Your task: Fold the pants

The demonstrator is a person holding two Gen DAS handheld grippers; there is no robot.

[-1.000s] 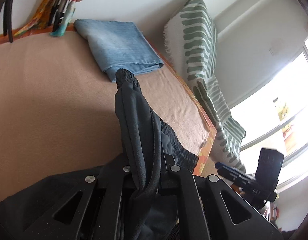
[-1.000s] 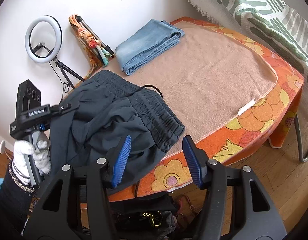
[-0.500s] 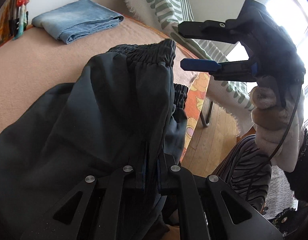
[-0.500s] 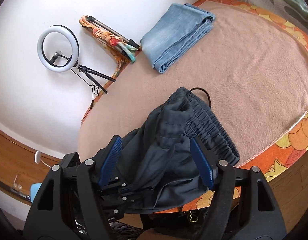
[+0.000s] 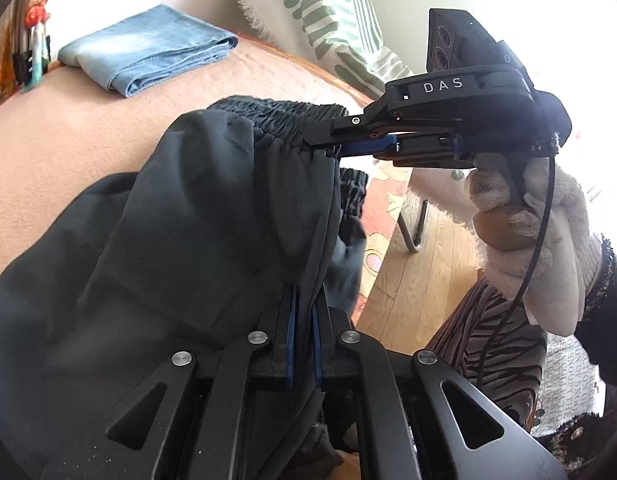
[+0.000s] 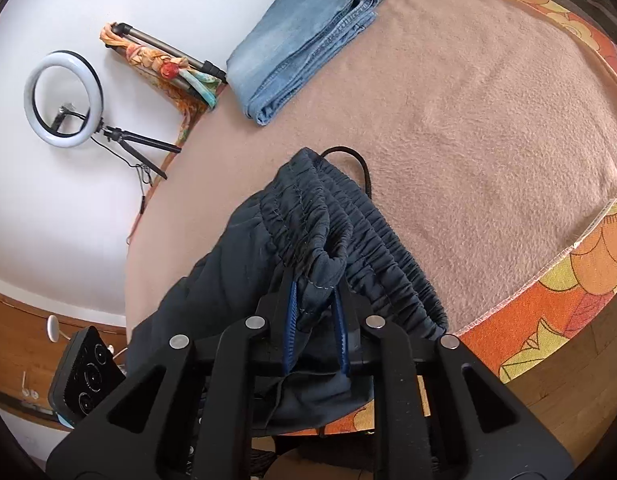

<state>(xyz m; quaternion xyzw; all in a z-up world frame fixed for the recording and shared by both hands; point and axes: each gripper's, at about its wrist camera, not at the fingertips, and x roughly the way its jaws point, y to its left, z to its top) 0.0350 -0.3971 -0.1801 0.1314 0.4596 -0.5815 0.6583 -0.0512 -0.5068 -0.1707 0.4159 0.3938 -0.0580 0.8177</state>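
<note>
two grips: both grippers now on the dark pants (image 6: 308, 240), near the folded jeans (image 6: 304, 40)
left gripper (image 5: 302, 316): pinched tight on dark fabric
right gripper (image 6: 314, 316): wide open a second ago, now closing on the elastic waistband (image 5: 284, 120), seemingly pinching it
pants: bunched on the tan blanket (image 6: 488, 128), table's near edge
meaning: ready to spread flat
</note>
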